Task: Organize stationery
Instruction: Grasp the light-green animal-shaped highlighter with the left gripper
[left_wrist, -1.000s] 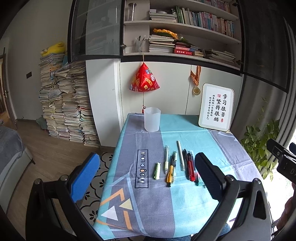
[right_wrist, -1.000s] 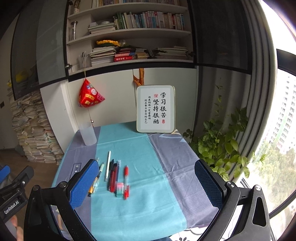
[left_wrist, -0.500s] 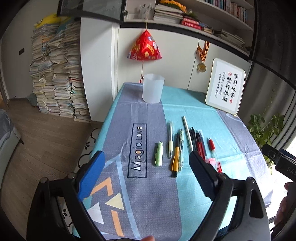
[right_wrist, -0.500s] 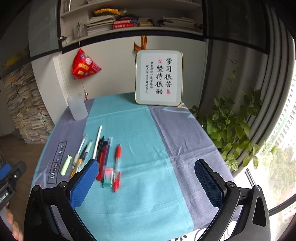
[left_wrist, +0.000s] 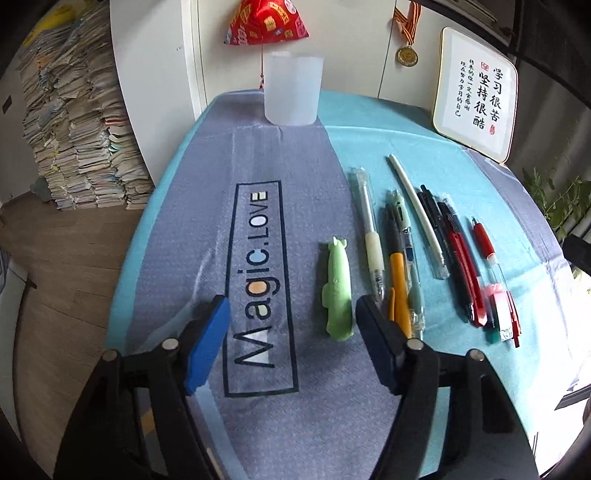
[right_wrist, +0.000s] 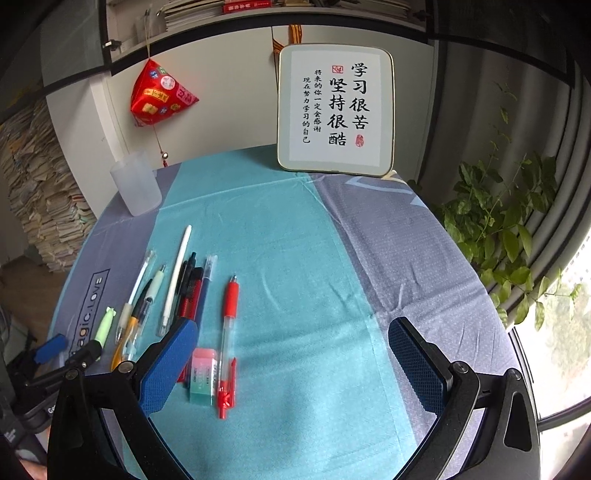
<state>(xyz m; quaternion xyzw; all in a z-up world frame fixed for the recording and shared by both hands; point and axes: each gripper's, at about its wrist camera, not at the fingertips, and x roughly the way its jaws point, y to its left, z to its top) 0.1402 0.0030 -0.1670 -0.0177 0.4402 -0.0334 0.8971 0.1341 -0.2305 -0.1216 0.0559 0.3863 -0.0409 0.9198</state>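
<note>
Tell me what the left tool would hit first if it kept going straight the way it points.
Probably the bare tablecloth around its printed logo. The left tool, jaws apart and just closing with nothing between them, has the green shark-shaped item just inside its right finger; depth is unclear.

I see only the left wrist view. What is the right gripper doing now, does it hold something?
Observer: No. The right gripper is open and empty, over the teal cloth.
Operator: Which item is nearest to it?
Observer: The eraser lies just inside its left finger; I cannot tell if they touch.
Operator: Anything else in the gap?
Observer: Yes, the red pen beside the eraser.
</note>
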